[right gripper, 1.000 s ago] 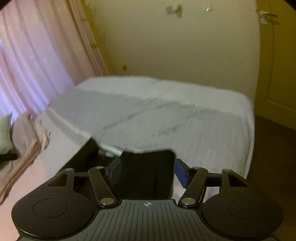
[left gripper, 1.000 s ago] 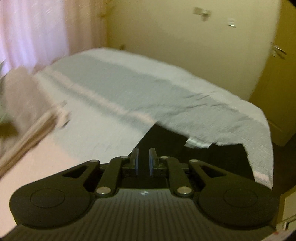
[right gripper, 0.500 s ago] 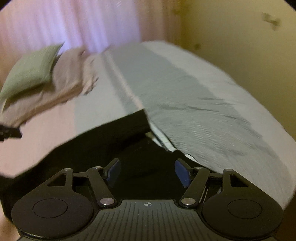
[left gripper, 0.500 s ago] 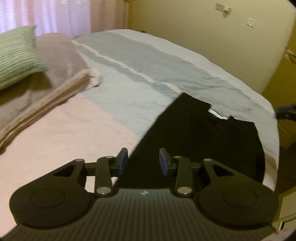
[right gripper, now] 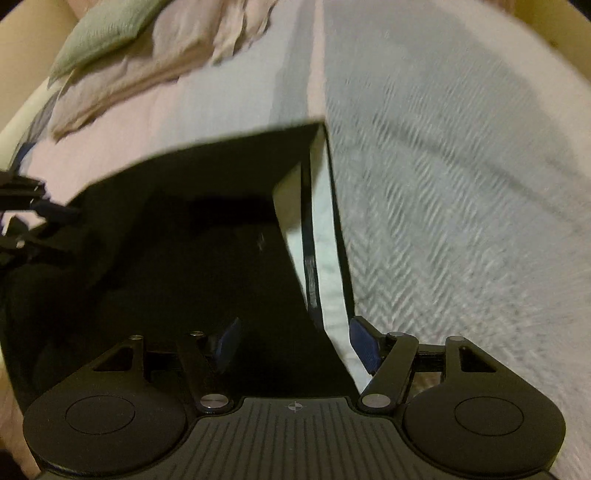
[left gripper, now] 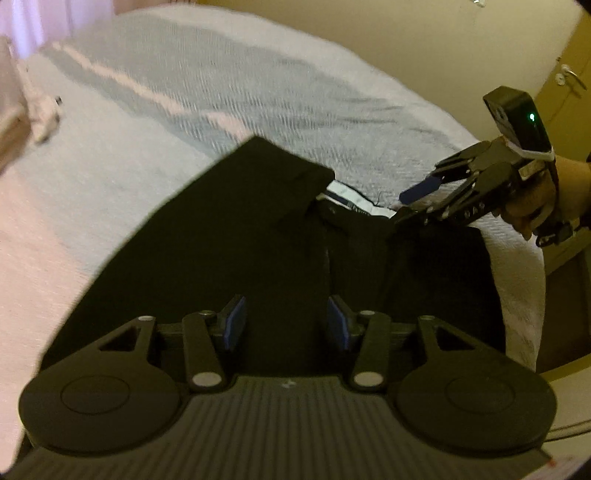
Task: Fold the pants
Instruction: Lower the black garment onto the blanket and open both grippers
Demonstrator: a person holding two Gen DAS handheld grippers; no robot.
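Black pants [left gripper: 236, 236] lie spread on the bed, their waist end with a white inner label [left gripper: 351, 199] toward the far side. My left gripper [left gripper: 287, 322] hovers open just over the near part of the pants, nothing between its fingers. In this view a hand holds my right gripper [left gripper: 406, 203] open at the waistband's right corner. The right wrist view shows the pants [right gripper: 184, 240] with the pale waistband lining [right gripper: 317, 236] ahead. My right gripper [right gripper: 295, 345] is open above that edge. The left gripper [right gripper: 44, 212] shows at the far left.
The bed cover [left gripper: 258, 85] is grey and white with a pale stripe. A green pillow [right gripper: 107, 29] and a folded beige blanket [right gripper: 166, 62] lie at the head end. A yellow wall and a door with a handle [left gripper: 570, 75] stand past the bed's right edge.
My left gripper has gone from nearly shut to wide open. Both cameras have swung down toward the pants, and the right gripper has come over the waistband edge.
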